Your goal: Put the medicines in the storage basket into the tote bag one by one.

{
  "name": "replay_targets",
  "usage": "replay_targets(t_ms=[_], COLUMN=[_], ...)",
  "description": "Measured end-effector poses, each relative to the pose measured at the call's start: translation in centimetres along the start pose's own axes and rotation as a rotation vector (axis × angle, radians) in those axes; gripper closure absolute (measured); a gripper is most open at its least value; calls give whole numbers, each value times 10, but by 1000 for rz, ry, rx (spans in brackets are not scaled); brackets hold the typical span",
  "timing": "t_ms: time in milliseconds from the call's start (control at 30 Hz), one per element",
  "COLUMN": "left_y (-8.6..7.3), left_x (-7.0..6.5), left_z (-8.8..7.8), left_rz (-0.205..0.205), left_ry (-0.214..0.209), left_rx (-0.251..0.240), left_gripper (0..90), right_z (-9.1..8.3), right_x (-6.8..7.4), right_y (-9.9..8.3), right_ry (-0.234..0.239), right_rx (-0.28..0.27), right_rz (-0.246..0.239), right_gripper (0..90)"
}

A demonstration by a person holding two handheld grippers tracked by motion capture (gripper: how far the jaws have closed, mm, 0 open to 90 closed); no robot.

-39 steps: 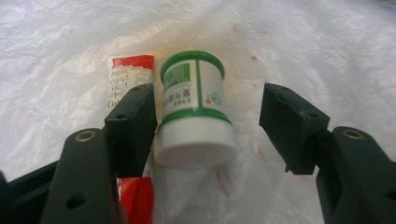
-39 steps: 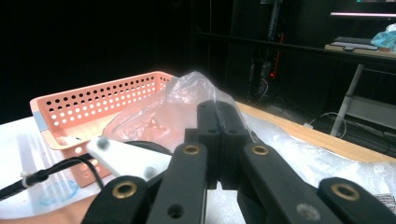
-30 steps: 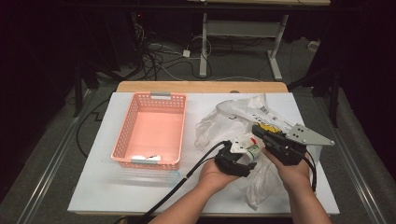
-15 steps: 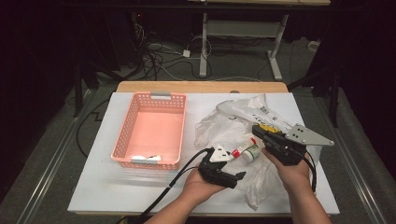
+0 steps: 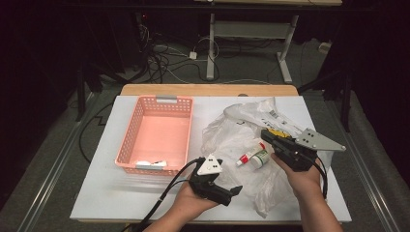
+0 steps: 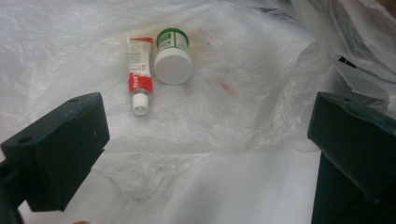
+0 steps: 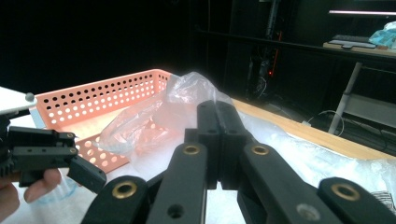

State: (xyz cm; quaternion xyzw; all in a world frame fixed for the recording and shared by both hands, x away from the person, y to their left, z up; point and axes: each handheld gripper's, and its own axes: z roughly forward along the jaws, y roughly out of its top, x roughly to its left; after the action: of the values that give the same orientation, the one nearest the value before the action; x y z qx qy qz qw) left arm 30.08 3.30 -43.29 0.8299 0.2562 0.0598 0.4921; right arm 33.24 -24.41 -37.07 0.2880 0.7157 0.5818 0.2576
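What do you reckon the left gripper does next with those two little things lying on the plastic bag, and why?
Probably it eases forward and closes on the red tube. The left gripper is wide open and short of it, the tube's cap end points toward it, and the white-lidded jar lies right beside. The right gripper is shut, pinching up the plastic bag.

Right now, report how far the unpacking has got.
Done: nothing certain; the pink basket holds little. In hand: the right gripper pinches the plastic bag up, while the open left gripper faces the red tube and white-capped jar. Left: moving both.
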Motion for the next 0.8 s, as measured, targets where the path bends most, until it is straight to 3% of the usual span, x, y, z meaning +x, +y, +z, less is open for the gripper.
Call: replay_targets(t_ms=[333,800], left_y=[1,-5], left_x=[5,39], left_z=[-24,-67], left_rz=[11,-53], left_ry=[55,164], left_rx=[11,-26], left_gripper=[0,0], right_z=[-1,-3], right_x=[-1,-3], right_y=[0,0], right_ry=[-2,-7], right_rx=[-1,-6], right_rz=[0,9], right_gripper=[900,900])
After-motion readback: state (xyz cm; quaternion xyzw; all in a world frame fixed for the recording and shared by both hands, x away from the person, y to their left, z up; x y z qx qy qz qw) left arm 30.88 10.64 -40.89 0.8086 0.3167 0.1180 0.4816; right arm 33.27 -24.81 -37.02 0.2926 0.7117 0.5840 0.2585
